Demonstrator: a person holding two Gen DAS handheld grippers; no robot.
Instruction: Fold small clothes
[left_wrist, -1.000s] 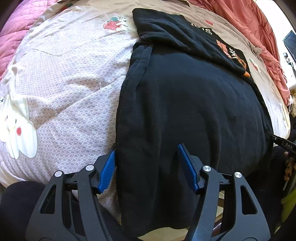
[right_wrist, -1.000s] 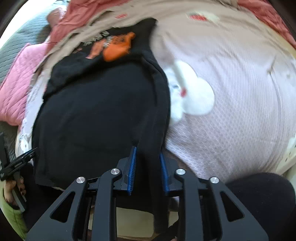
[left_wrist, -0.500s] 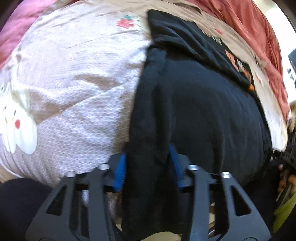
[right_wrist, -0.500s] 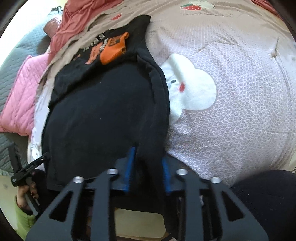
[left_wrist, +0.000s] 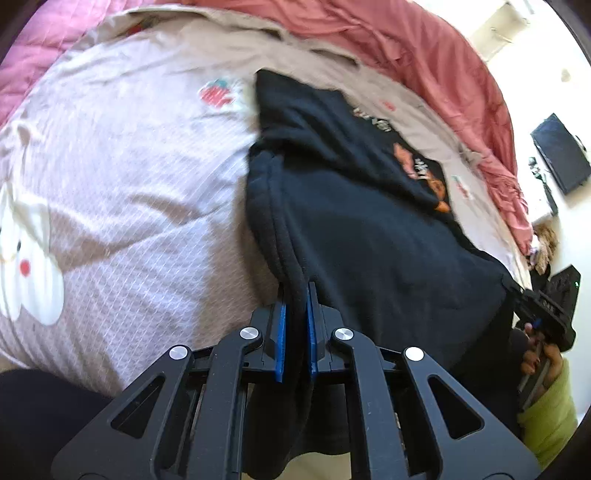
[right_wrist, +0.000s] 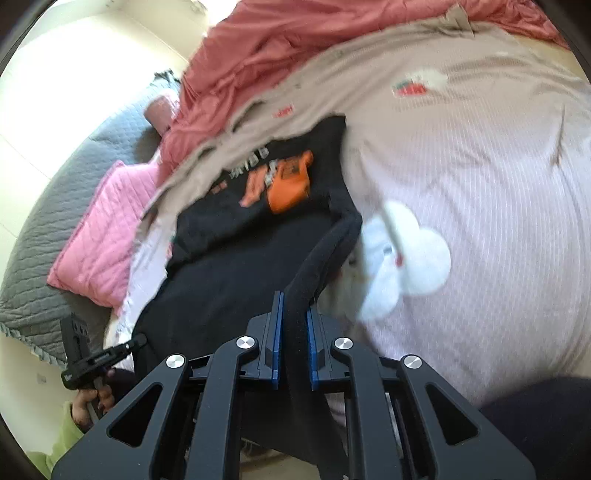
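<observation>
Left gripper (left_wrist: 294, 295) and right gripper (right_wrist: 294, 304) clamped on black garment (left_wrist: 388, 251) side hems, bedspread (left_wrist: 129, 192) open alongside

The black garment (left_wrist: 369, 236) lies spread on the bed, orange print at its far end. Both near corners are bunched and lifted.

Black two-finger left gripper (left_wrist: 295, 295): angular arms with triangular cut-outs, four silver screw heads, blue pads (left_wrist: 280, 332) on the inner faces. Same build on the right gripper (right_wrist: 294, 306). Lime-green sleeve (left_wrist: 546, 417) at four o'clock in the left view; dark trouser leg (right_wrist: 535, 417) at four o'clock in the right.
</observation>
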